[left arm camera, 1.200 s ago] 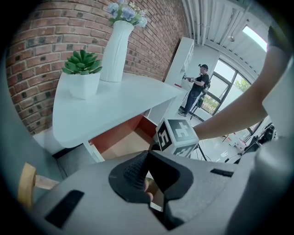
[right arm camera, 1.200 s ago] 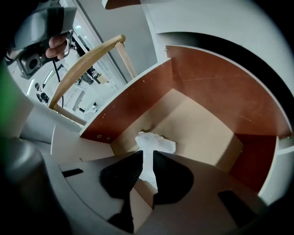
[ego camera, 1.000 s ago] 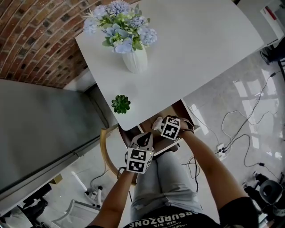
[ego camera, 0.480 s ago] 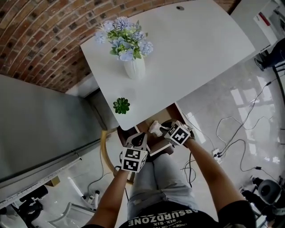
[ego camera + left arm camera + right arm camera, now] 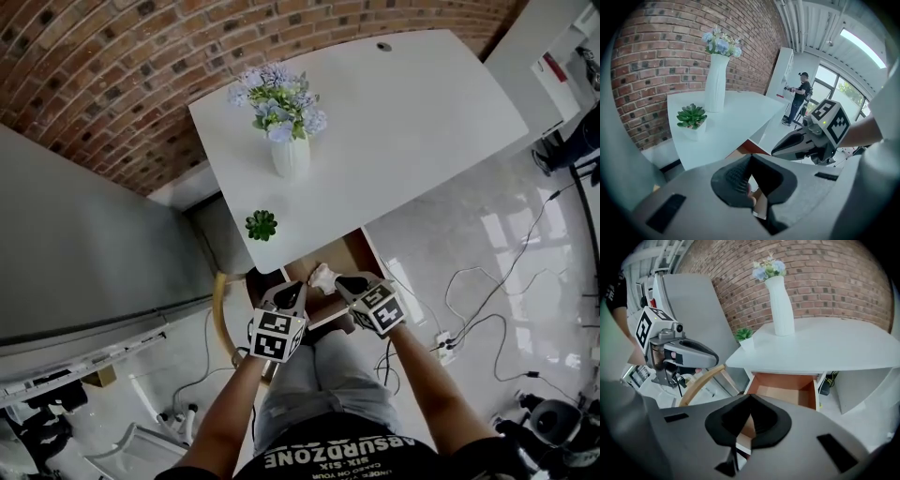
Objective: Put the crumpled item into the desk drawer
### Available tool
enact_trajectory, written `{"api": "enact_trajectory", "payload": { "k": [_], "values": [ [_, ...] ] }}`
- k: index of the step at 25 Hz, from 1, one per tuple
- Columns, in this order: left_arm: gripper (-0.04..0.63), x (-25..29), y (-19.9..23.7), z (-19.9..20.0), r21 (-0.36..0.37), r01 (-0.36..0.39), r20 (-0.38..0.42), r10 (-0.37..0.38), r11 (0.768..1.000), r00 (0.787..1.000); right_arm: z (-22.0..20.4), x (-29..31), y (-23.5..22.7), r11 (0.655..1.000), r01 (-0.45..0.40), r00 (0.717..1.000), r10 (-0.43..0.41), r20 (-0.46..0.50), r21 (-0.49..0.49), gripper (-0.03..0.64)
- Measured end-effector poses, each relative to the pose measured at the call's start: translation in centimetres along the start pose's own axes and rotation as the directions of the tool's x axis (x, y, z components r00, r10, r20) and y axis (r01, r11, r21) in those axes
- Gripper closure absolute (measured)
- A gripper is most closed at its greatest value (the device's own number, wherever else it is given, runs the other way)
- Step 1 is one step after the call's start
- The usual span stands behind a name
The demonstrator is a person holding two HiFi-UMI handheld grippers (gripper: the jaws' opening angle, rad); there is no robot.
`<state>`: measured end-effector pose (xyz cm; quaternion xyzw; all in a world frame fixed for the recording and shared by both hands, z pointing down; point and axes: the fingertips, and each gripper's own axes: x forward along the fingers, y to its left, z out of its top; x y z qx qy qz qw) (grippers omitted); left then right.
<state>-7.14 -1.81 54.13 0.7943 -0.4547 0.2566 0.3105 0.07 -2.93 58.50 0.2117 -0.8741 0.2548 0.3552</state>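
Note:
A white crumpled item [image 5: 321, 275] lies at the front of the open brown desk drawer [image 5: 362, 251] under the white desk [image 5: 412, 112]. My right gripper [image 5: 343, 280] hovers just right of it, jaws shut, with nothing between them in the right gripper view [image 5: 750, 398]. That view shows the drawer's [image 5: 785, 387] bare back part; the gripper body hides the front. My left gripper [image 5: 290, 290] sits at the drawer's front left corner, jaws shut [image 5: 751, 158]. The left gripper view catches the right gripper [image 5: 806, 140] and the drawer's edge [image 5: 749, 147].
A white vase of blue flowers [image 5: 290, 150] and a small potted succulent [image 5: 262, 226] stand on the desk. A curved wooden chair back [image 5: 218, 309] is left of the drawer. A grey cabinet [image 5: 84, 244] stands left. Cables [image 5: 469, 291] trail across the floor right.
The right gripper has drawn back toward the person, away from the crumpled item, which stays in the drawer. The left gripper has barely moved. The head view has shifted.

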Motion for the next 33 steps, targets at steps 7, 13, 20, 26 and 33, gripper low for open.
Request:
{"api": "enact_trajectory", "payload": {
  "k": [7,13,20,26,33],
  "values": [
    [0.598,-1.5,-1.7,1.1,0.0,0.01,0.022,-0.01,1.0,1.0,1.0,-2.7,2.0,0.997,0.044,0.998,-0.047,0.052,0.059,0.62],
    [0.598,-2.8,-2.7,1.5,0.008,0.009,0.038,-0.009,1.0,0.999,1.7,-3.9,3.6,0.999,0.045,0.997,-0.047,0.065,0.027,0.62],
    [0.598,-4.7,-2.8,2.2,-0.002,-0.004,0.05,0.004,1.0,0.999,3.3,-5.9,4.3,0.998,0.06,0.995,-0.062,0.084,0.029,0.62],
    [0.598,-5.5,-3.4,2.9,-0.004,-0.003,0.061,0.003,1.0,0.998,3.7,-7.0,4.8,0.998,0.062,0.994,-0.063,0.084,0.02,0.62],
    [0.599,-5.7,-4.4,2.6,-0.003,0.006,0.063,-0.006,1.0,0.998,3.1,-7.6,5.4,0.998,0.065,0.994,-0.067,0.083,0.023,0.62]
  ]
}}
